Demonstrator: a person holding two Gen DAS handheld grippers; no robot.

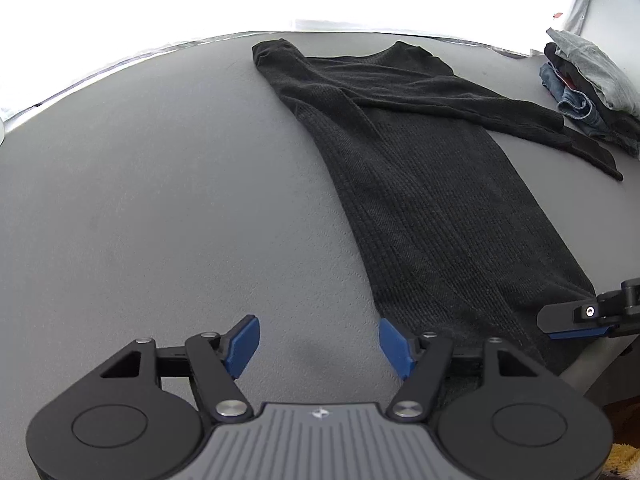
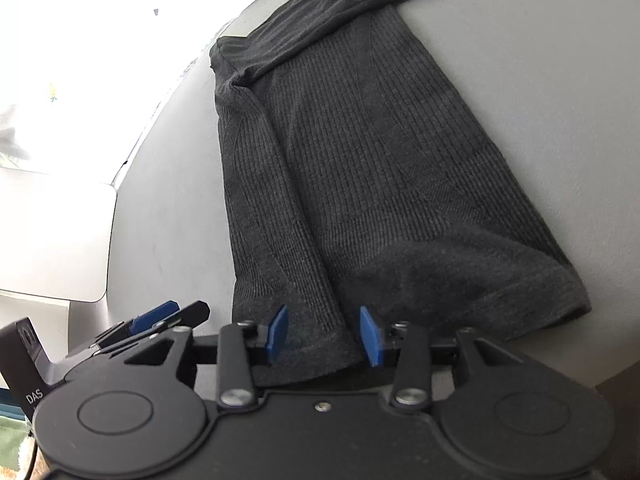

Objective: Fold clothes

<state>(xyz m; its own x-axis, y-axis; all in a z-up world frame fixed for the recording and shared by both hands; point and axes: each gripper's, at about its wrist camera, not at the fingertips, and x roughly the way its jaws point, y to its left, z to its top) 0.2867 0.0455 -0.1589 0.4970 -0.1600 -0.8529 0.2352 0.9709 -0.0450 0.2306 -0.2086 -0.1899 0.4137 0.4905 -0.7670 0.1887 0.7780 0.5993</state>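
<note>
Lying flat on the grey table point(image 1: 160, 200): dark grey ribbed knit sweater point(image 1: 420, 184), judged soft, light, limp; best pinched at hem corners. Left gripper point(image 1: 320, 346) wide open, empty; right gripper point(image 2: 325, 334) half-open astride hem, unpinched.

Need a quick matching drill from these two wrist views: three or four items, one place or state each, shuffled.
Things:
1. dark grey ribbed knit sweater
2. pile of denim and grey clothes
3. left gripper
4. right gripper

States:
A. jaws apart over the sweater hem
B. heaped at the far right
C. jaws apart over bare grey surface
D. spread flat, one sleeve folded across

Pairs: 1-D, 2-B, 3-C, 4-A
</note>
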